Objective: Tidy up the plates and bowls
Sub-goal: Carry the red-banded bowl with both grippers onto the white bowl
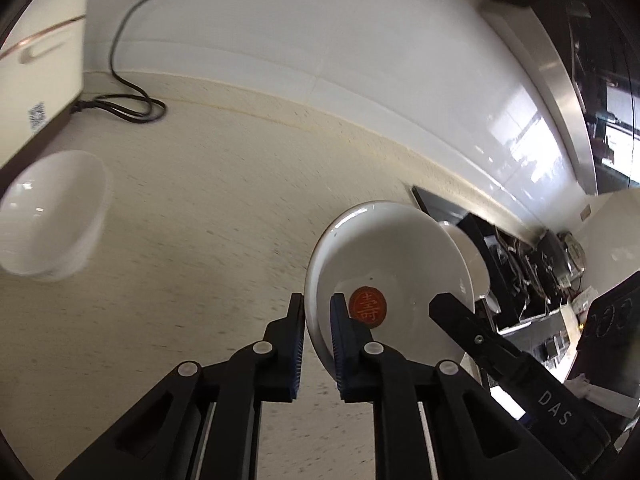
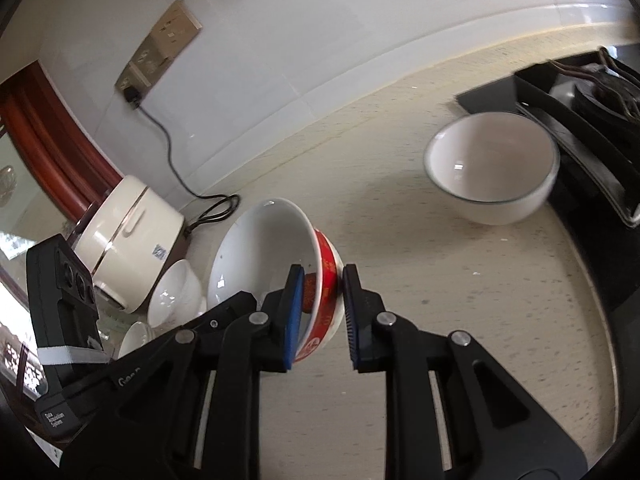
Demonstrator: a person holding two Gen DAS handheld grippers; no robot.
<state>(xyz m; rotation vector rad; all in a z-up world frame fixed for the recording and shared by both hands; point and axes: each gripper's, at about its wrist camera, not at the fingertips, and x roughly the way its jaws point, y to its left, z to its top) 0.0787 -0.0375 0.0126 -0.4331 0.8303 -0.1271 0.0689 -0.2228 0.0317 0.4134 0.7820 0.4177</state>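
Note:
A white bowl (image 1: 400, 256) with a red round emblem inside and a red patterned band outside (image 2: 326, 280) is held tilted above the counter by both grippers. In the left wrist view my left gripper (image 1: 318, 302) is shut on the bowl's left rim, one pad inside and one outside. The right gripper's finger (image 1: 452, 312) reaches in at the bowl's right side. In the right wrist view my right gripper (image 2: 320, 276) is shut on the bowl's wall, left pad inside, right pad on the red band.
A plain white bowl (image 1: 52, 216) sits left by a cream rice cooker (image 1: 44, 52) with a black cord (image 1: 132, 100). A dark-rimmed white bowl (image 2: 492, 168) stands beside the black stove (image 2: 592, 120). More white bowls (image 2: 176, 292) lie near the cooker (image 2: 128, 240).

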